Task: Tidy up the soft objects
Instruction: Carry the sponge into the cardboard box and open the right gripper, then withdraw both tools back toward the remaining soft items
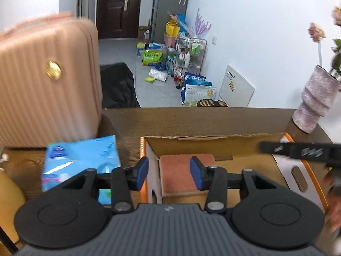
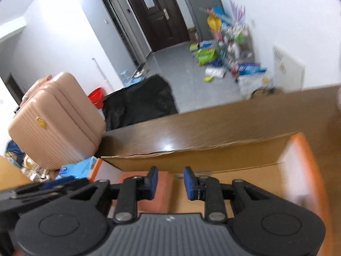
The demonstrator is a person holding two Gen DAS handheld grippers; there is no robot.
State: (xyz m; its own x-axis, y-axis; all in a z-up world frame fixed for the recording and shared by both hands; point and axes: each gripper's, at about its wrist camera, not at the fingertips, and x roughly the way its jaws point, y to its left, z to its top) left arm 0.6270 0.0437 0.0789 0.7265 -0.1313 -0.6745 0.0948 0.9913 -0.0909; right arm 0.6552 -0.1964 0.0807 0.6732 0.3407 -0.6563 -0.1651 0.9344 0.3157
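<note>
An open cardboard box (image 1: 213,145) with orange edges stands on the wooden table (image 1: 191,119). A folded orange-brown cloth (image 1: 181,170) lies inside it at the left end. My left gripper (image 1: 169,171) hovers over that cloth, open, its blue pads apart and nothing pressed between them. A blue soft tissue pack (image 1: 81,155) lies on the table just left of the box. In the right wrist view my right gripper (image 2: 170,181) is open over the box (image 2: 191,160), with the cloth (image 2: 164,192) under its left finger. The tissue pack (image 2: 78,167) shows at the left.
A pink ribbed suitcase (image 1: 46,85) stands at the table's left end behind the tissue pack. A mauve vase (image 1: 313,104) with flowers stands at the right, behind the box. The right gripper's black finger (image 1: 298,151) reaches in over the box's right end. Clutter lies on the floor beyond.
</note>
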